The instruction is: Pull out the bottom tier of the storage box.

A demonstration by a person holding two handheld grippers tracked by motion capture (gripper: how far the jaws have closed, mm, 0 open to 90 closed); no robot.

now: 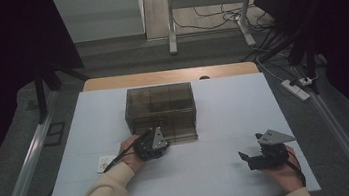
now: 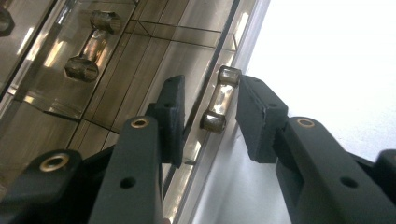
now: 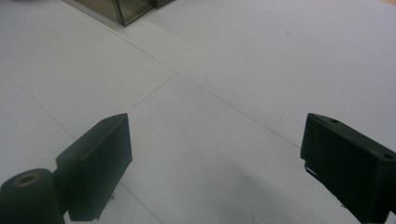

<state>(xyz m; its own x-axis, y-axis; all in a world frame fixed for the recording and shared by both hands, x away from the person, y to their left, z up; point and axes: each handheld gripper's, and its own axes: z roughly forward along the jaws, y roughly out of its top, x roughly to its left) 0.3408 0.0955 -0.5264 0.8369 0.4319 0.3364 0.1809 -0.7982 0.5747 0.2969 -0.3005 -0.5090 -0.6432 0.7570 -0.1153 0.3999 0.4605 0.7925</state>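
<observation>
Left gripper view: a small clear handle (image 2: 219,99) on the front of a smoky transparent drawer box (image 2: 140,56) was recorded between the fingers (image 2: 261,116) of the left gripper (image 2: 208,119). The fingers were set narrow around the handle, one touching or nearly touching its upper end, the other standing off; a firm grip was not established. A second handle (image 2: 88,46) was noted farther along the box front. In the high view the box (image 1: 160,111) was placed at the middle of the white surface (image 1: 231,166), its front facing the person, with the left gripper (image 1: 154,143) at its lower left front. Progress was judged early: handle reached, drawer not yet seen drawn out; closing and pulling remained. The right gripper (image 1: 265,155) was held well apart near the front right edge, its fingers (image 3: 100,158) wide and empty. Open surface was available in front of the box for a drawer's travel; a small card (image 1: 104,163) lay near the left forearm.
</observation>
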